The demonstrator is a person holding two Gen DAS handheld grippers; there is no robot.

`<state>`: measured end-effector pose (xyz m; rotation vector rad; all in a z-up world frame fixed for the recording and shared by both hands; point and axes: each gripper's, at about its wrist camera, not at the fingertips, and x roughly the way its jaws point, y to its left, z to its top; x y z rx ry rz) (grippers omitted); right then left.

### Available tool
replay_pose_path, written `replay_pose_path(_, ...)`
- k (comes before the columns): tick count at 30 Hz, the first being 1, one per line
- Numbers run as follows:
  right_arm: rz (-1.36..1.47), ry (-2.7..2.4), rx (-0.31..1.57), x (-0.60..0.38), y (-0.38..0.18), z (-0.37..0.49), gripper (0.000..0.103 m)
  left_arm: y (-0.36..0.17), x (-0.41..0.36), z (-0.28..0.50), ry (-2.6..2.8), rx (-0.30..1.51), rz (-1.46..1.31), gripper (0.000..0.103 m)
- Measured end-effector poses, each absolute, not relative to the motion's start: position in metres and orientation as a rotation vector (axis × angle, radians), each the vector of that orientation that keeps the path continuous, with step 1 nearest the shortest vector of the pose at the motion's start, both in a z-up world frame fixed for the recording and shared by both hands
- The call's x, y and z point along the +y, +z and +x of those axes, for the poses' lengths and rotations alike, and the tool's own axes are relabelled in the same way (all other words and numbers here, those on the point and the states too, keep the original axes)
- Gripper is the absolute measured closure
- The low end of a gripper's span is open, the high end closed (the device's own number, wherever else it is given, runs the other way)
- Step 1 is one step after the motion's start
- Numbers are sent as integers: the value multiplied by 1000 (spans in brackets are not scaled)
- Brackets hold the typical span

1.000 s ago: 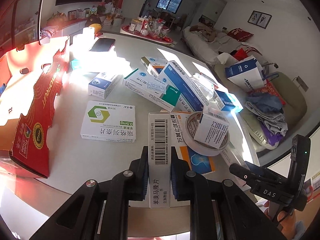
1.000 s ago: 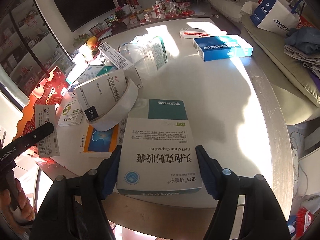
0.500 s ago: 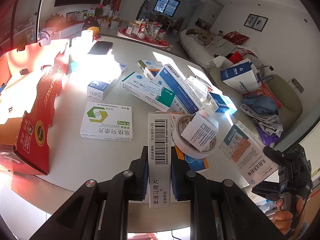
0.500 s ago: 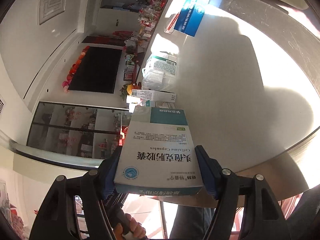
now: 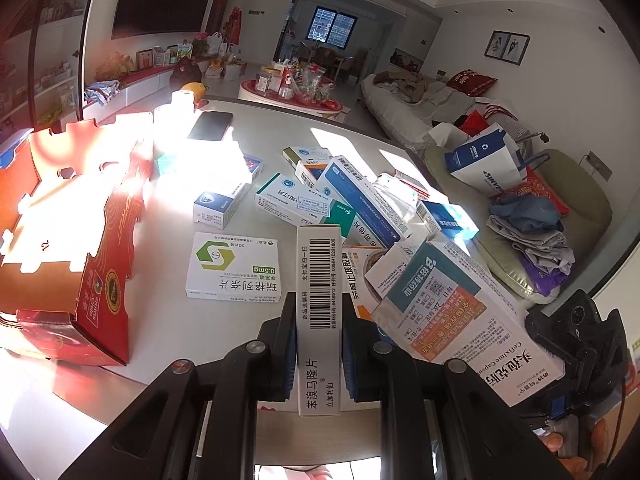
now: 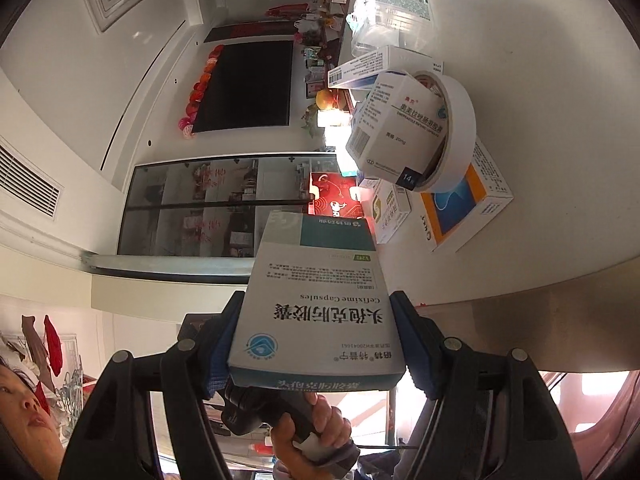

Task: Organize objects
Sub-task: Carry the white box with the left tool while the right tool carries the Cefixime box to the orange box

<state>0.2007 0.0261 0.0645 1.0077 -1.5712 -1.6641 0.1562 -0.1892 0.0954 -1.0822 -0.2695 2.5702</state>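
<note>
Ahead of the left fingers [image 5: 287, 344] the bench [image 5: 168, 320] lies bare to the green-logo box [image 5: 234, 266]. Piled medicine boxes [image 5: 320, 200] crowd beyond; a red carton [image 5: 76, 240] walls the left.

The tape roll [image 5: 374, 264] is mostly hidden behind the cefixime box [image 5: 460, 316] in the left wrist view. The red carton [image 5: 60, 240] runs off the left edge, its top washed out by glare. A hand [image 5: 576, 446], perhaps gripping the handle, is cut off.
</note>
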Motion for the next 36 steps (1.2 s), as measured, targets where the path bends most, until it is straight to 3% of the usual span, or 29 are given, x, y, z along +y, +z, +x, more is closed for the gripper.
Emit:
replay_pose_path(10,987,-1647,-1545,15,75,197,32,134,-283,132,2846,-382,-932,84)
replay_pose_path(18,1017,-1646,-1537,13,69,198,32,110,-358,100,3037,-429,-981,84)
replay_pose_path(29,1045,-1662,-1525,14,65,197,32,105,-352,65,3040,-399,-847,84)
replay_pose_path(36,1038,-1660,-1521,8,69,194,32,89,-336,53,2956,-296,-963,84)
